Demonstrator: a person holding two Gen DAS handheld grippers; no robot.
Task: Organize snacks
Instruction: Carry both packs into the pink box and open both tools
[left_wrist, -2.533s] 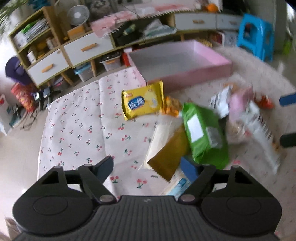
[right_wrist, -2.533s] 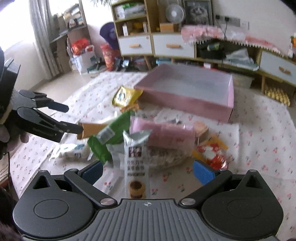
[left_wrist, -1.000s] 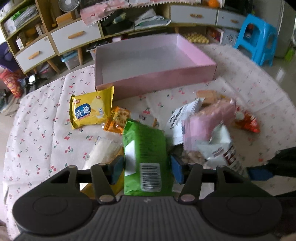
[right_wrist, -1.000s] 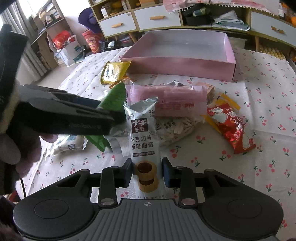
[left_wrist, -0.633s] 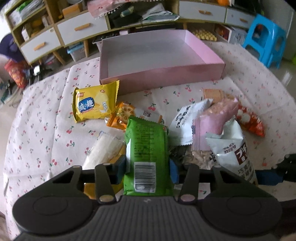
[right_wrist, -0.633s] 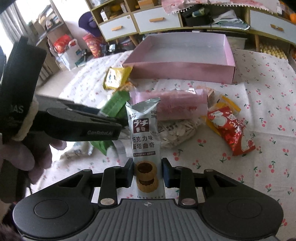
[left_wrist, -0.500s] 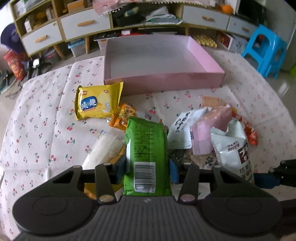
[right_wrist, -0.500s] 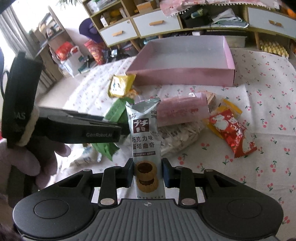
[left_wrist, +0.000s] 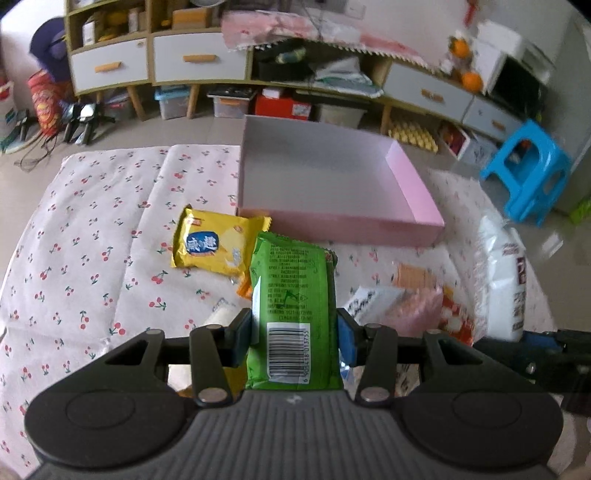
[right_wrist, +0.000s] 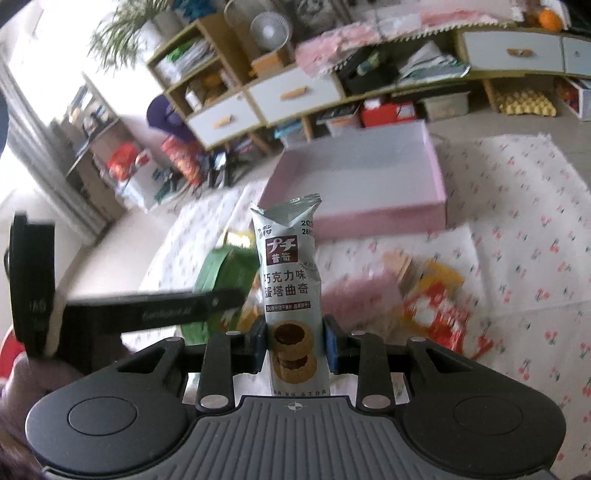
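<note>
Left wrist view. The left gripper (left_wrist: 294, 334) pinched one green packet (left_wrist: 293, 314) between its two pads, barcode end toward the camera, the packet reaching forward over the cherry-print cloth (left_wrist: 92, 240). Just left of the packet's far end lay one yellow packet (left_wrist: 216, 246), flat on the cloth; an orange wrapper (left_wrist: 245, 290) showed at its lower edge, partly hidden by the green packet. Beyond both stood one pink box (left_wrist: 413, 192), open. To the right of the gripper lay a blurred heap: one white packet (left_wrist: 373, 298), one pink packet (left_wrist: 415, 308) and one biscuit pack (left_wrist: 410, 274); further count could not be told. At the far right one silver-white packet (left_wrist: 504, 280) stood up from the right gripper (left_wrist: 537, 341), seen edge-on.

Right wrist view. At left the left gripper (right_wrist: 225, 295) crossed the frame, held by a hand (right_wrist: 22, 373), with the green packet (right_wrist: 225, 277) at its tip. At centre the right gripper (right_wrist: 294, 345) was clamped on one silver cookie packet (right_wrist: 290, 280), upright, its lower end between the pads. The pink box (right_wrist: 373, 219) lay behind it. To the right, blurred, lay the pink packet (right_wrist: 360, 291) and one red packet (right_wrist: 439, 317) on the cloth (right_wrist: 524, 258).
</note>
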